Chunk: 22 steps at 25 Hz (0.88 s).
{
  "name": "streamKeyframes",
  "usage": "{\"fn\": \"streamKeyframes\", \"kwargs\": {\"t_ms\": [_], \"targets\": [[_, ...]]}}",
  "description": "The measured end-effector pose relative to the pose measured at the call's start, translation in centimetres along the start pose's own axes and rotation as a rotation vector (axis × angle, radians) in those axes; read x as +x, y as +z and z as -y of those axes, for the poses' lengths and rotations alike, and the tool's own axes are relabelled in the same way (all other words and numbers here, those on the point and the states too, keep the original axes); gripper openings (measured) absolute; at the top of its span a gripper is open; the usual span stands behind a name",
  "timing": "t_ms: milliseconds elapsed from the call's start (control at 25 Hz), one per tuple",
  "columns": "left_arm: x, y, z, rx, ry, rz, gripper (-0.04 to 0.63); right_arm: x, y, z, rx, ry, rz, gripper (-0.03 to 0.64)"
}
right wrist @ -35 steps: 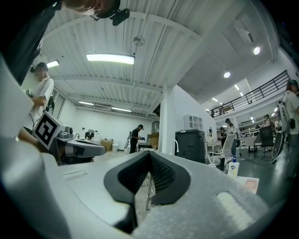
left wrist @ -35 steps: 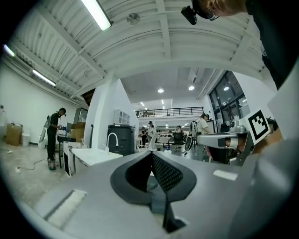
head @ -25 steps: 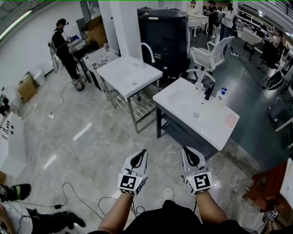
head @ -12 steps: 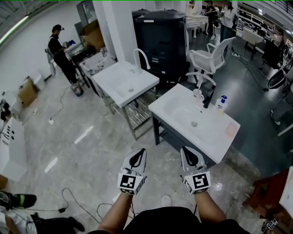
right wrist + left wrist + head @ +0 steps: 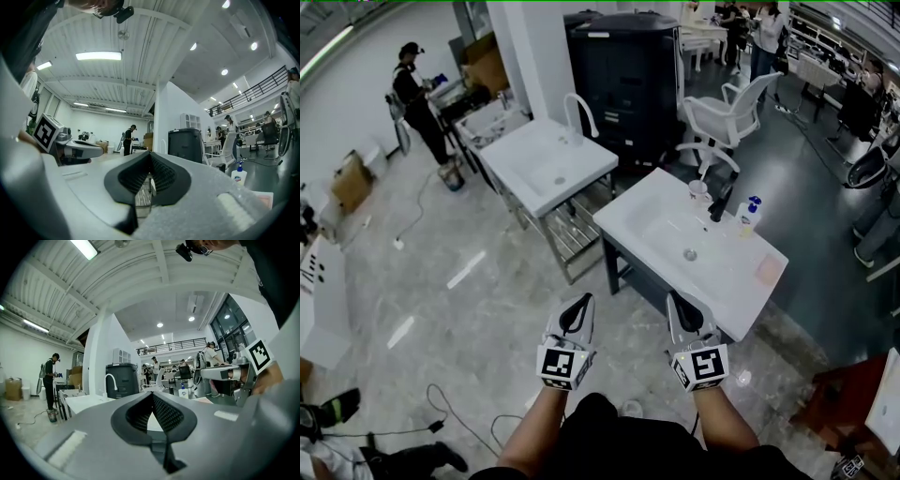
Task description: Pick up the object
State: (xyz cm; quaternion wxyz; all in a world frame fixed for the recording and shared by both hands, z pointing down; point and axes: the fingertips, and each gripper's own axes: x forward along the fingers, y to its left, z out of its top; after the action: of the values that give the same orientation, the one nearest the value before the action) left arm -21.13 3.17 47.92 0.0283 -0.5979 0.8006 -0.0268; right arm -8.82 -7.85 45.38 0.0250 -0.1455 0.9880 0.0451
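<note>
Grey marbled floor (image 5: 441,309), white pillar (image 5: 530,47). Two white washbasin units (image 5: 649,220) stand near each other, black cabinet (image 5: 623,75) and white office chair (image 5: 727,117) behind. Ceiling strip light (image 5: 98,56) on.

Near white basin bench (image 5: 731,291) on a dark cabinet: black faucet (image 5: 719,202) at the far edge, pump bottle (image 5: 750,214) just right of it, small cup (image 5: 698,190) just left, pink flat pad (image 5: 769,270) near the right corner. Second white basin bench (image 5: 534,173) on a metal frame, with a white gooseneck faucet (image 5: 577,112). Grey marble floor (image 5: 441,309), cable (image 5: 436,392) lying on it.
</note>
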Motion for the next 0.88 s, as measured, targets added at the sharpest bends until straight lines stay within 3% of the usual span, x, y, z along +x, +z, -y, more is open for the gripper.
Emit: {"fn": "streamKeyframes", "kwargs": {"t_ms": [320, 880], "targets": [[4.7, 0.0, -1.6, 0.013, -0.054, 0.013, 0.017, 3.8, -1.4, 1.8, 0.021, -0.020, -0.020, 0.003], [17.6, -0.3, -7.4, -0.009, -0.217, 0.034, 0.017, 13.8, -2.4, 7.8, 0.003, -0.171, -0.057, 0.003]]}}
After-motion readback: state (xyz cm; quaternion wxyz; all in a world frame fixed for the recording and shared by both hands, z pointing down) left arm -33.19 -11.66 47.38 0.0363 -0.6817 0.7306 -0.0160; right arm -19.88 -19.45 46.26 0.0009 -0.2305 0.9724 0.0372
